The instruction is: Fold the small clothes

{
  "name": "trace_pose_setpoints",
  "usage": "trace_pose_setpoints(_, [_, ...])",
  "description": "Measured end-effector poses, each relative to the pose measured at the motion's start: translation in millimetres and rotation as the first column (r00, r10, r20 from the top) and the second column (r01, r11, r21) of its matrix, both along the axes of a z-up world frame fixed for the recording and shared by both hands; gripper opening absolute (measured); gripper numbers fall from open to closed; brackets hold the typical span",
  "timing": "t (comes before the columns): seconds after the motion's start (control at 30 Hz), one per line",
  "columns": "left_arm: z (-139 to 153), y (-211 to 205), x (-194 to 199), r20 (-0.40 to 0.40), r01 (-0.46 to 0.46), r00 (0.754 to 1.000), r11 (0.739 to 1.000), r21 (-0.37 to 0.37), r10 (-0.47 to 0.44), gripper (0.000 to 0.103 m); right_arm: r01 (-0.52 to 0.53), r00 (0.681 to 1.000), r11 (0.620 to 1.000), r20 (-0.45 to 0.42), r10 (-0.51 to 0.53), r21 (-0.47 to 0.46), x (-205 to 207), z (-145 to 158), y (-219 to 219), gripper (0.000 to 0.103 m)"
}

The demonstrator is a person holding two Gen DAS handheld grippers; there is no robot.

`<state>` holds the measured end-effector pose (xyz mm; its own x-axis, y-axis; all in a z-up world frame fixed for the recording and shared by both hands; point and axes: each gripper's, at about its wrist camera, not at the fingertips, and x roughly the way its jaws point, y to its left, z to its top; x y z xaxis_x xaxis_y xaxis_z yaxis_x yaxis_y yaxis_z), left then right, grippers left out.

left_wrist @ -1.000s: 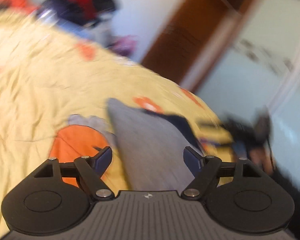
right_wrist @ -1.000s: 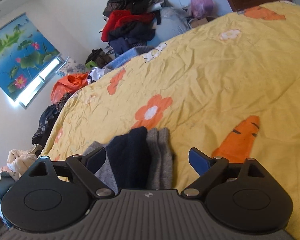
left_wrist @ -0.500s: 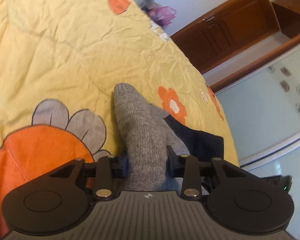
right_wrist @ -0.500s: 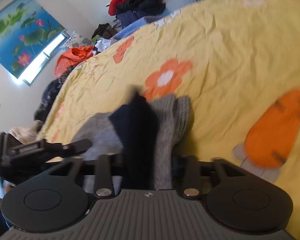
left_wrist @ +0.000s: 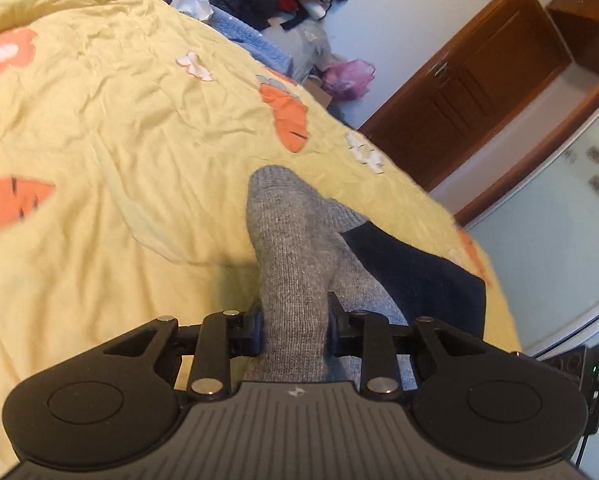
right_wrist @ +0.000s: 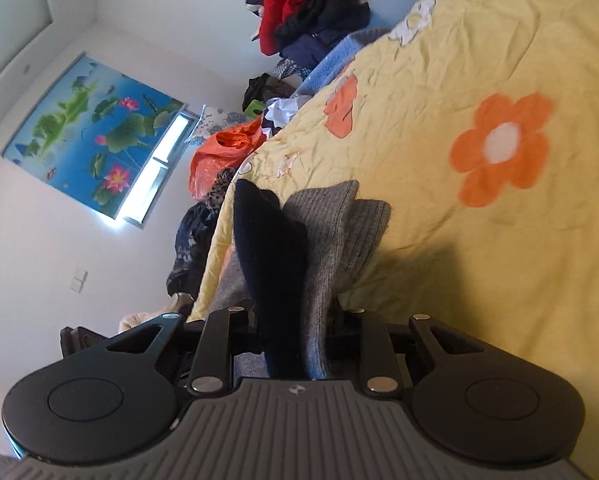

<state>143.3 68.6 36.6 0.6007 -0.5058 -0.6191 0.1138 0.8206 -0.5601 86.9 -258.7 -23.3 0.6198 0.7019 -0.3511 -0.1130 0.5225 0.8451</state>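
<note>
- My left gripper [left_wrist: 295, 322] is squeezed tight on the grey sock [left_wrist: 289, 256]. Its jaws are nearly closed, with only the sock between them.
- My right gripper [right_wrist: 295, 322] is squeezed tight too. It pinches a dark navy sock [right_wrist: 269, 252] and grey sock cloth [right_wrist: 327, 236] side by side.
- The socks are just above the yellow bedspread [left_wrist: 99, 140], near its edge.
- In the left view the grey sock runs long and straight away from me. Its rounded end [left_wrist: 273, 178] points up the bed, toward the far wall.
- Only the left view shows the navy part [left_wrist: 415, 276] spread out flat to the right of the grey sock. It also shows the brown wooden door [left_wrist: 471, 88] and a pink plastic bag [left_wrist: 349, 78].
- In the right view the socks also point away from me, navy on the left and grey on the right.
- Only the right view shows the big orange flower [right_wrist: 501, 148] on the bedspread, an orange bag [right_wrist: 223, 156], and the blue pond picture [right_wrist: 91, 136] on the wall.
- Both views show the pile of clothes [right_wrist: 311, 12] at the far end of the bed.
</note>
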Motion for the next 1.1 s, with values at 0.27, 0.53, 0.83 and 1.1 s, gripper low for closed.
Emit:
trace_pose_setpoints(0.27, [-15, 58, -63, 0.01, -0.132, 0.991, 0.977, -0.164, 0.136, 0.097, -0.004, 0.999, 0.985, -0.052, -0.005, -0.173, -18, -17, 4, 0.077])
trace_pose_setpoints(0.53, [-51, 39, -132, -0.068, 0.061, 0.995, 0.974, -0.219, -0.077, 0.095, -0.186, 0.982, 0.913, -0.033, 0.187, -0.362, -96, -9, 10, 0.08])
trace_pose_setpoints(0.83, [-72, 34, -134, -0.132, 0.065, 0.986, 0.97, -0.233, -0.097, 0.017, -0.179, 0.979, 0.966, -0.137, 0.154, -0.19, -96, -32, 4, 0.026])
trace_pose_setpoints(1.1, [-37, 40, -146, -0.052, 0.128, 0.99, 0.987, -0.1, -0.134, 0.015, -0.223, 0.974, 0.956, -0.096, 0.207, -0.193, -121, -18, 11, 0.024])
